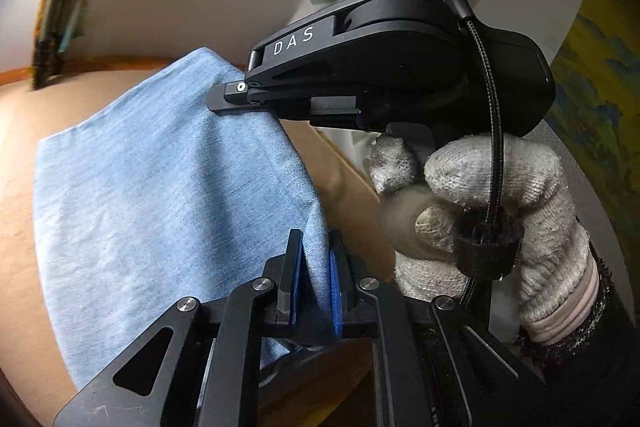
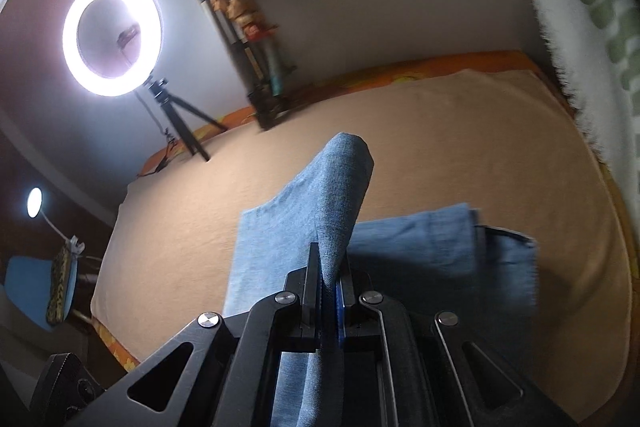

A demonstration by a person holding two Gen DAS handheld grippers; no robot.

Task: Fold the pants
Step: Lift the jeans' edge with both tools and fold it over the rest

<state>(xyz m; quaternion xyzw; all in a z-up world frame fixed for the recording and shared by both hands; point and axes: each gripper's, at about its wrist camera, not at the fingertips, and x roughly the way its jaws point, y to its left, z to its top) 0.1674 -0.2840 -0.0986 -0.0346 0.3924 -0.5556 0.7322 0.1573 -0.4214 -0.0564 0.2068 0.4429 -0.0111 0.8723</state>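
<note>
Light blue denim pants (image 1: 160,187) lie on a tan bed sheet (image 1: 20,167). My left gripper (image 1: 316,267) is shut on the pants' edge, the cloth pinched between its blue pads (image 1: 335,291) and lifted. In the left wrist view my right gripper's fingers (image 1: 232,99) reach over the far part of the same edge, held by a white-gloved hand (image 1: 500,211). In the right wrist view my right gripper (image 2: 330,275) is shut on a raised ridge of the pants (image 2: 340,187); the rest of the pants (image 2: 420,251) lies flat on the sheet (image 2: 440,131).
A lit ring light on a tripod (image 2: 112,31) stands at the bed's far left. A tall dark stand with coloured items (image 2: 248,47) leans on the white wall. A white and green fringed cloth (image 2: 592,27) hangs at the right. A blue chair (image 2: 28,287) sits beside the bed.
</note>
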